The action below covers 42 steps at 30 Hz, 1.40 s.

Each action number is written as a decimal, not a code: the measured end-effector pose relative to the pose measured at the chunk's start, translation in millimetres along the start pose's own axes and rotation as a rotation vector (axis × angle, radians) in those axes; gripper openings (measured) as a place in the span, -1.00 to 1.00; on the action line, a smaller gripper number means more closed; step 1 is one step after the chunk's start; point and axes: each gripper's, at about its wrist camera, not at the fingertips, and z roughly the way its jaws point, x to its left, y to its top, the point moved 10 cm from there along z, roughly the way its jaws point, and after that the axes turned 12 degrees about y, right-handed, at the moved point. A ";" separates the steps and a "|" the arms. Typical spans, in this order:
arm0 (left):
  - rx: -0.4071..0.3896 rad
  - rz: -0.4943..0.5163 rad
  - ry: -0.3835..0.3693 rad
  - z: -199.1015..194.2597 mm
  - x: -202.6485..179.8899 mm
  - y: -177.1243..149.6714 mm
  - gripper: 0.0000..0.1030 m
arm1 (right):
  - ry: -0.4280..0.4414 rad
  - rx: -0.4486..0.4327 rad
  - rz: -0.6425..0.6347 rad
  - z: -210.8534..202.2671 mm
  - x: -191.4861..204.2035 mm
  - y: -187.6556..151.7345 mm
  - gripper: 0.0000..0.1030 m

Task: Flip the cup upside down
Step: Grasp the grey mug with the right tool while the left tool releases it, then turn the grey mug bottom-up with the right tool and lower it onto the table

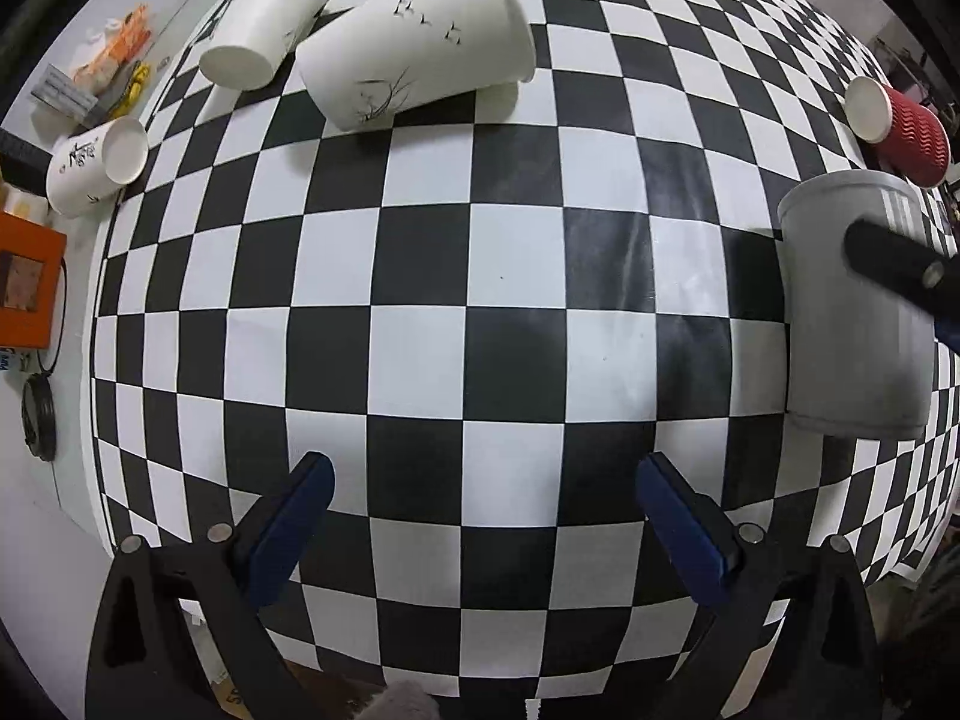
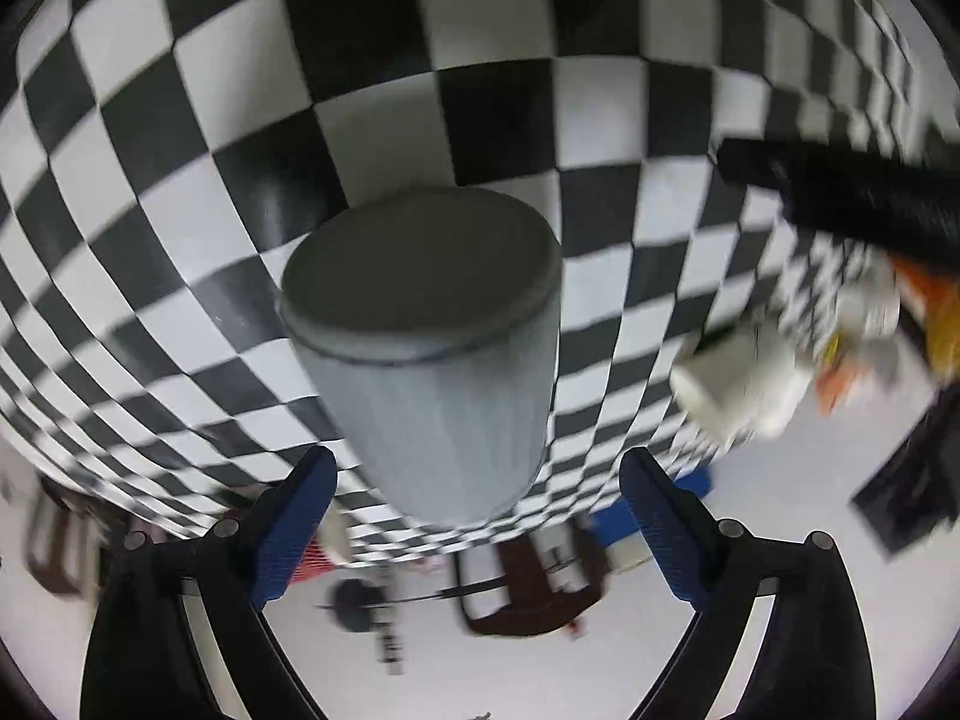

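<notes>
A grey cup (image 1: 852, 306) stands upside down on the checkered table (image 1: 480, 276) at the right of the left wrist view, with one black finger (image 1: 894, 261) of the other gripper in front of it. In the right wrist view the grey cup (image 2: 432, 348) shows base up, just ahead of my right gripper (image 2: 480, 516), whose jaws are open and apart from its sides. My left gripper (image 1: 483, 516) is open and empty over the table's near part. The view is blurred.
Two white paper cups (image 1: 414, 42) (image 1: 264, 18) lie on their sides at the far left, a third (image 1: 96, 165) at the left edge. A red ribbed cup (image 1: 900, 126) lies far right. An orange box (image 1: 27, 279) and clutter sit left of the cloth.
</notes>
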 end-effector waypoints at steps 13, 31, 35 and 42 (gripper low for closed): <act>-0.021 -0.028 0.039 8.4 29.7 18.0 0.99 | 0.154 -0.090 0.101 16.3 2.1 16.7 0.62; -0.064 -0.031 0.060 -30.6 14.3 11.0 0.99 | 1.207 -0.449 1.428 36.8 -10.7 -40.0 0.62; -0.057 -0.033 0.060 -28.0 15.1 8.8 0.99 | 1.385 -0.481 1.625 50.1 -4.2 -44.1 0.62; -0.050 -0.026 0.055 -29.6 4.9 6.5 0.99 | 1.591 -0.430 1.882 76.7 21.7 -47.8 0.63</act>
